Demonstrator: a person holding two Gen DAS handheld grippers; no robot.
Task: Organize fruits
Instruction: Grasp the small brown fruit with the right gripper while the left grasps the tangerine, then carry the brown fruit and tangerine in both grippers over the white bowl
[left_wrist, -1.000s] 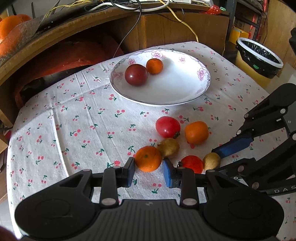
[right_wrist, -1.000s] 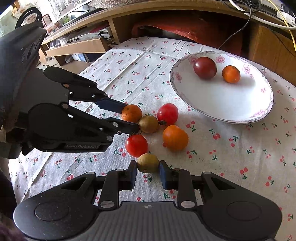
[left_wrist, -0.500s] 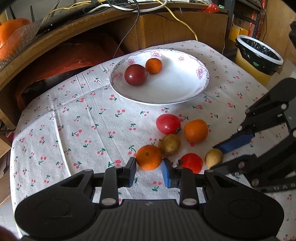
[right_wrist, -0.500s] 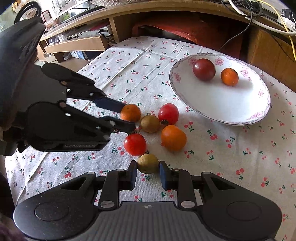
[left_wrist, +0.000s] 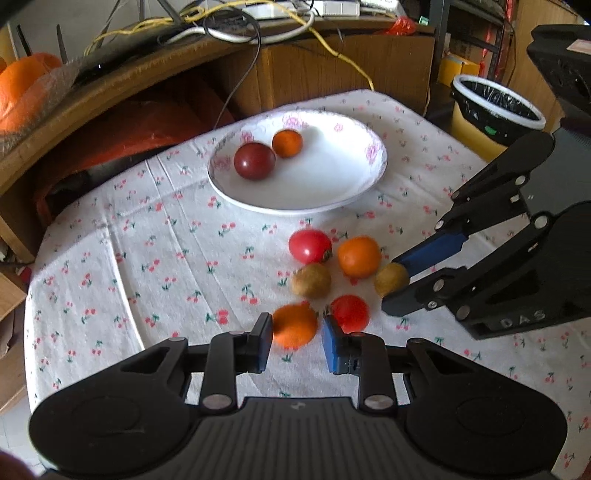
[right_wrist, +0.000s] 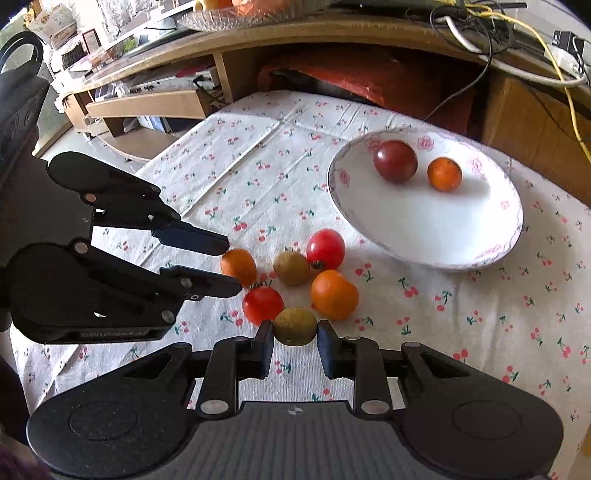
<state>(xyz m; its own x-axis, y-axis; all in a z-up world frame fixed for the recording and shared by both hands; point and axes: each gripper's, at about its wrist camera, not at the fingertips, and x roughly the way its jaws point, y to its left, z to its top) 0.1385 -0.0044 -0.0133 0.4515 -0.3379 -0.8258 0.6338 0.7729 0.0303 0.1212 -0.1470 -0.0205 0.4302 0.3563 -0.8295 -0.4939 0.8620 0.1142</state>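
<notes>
The small orange fruit looks round and bright, a little blurred, and it sits between the two pads of the left gripper, which close on it. The brownish-green round fruit has a dull, speckled skin; the right gripper grips it, one pad on each side. Both are over the cherry-print tablecloth, near the white plate with a dark red tomato.

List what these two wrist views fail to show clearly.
- Left wrist view: the small orange fruit between the left gripper fingers is motion-blurred; contact unclear.
- Right wrist view: the brown-green round fruit in the right gripper hides its underside; lifted or resting unclear.
</notes>
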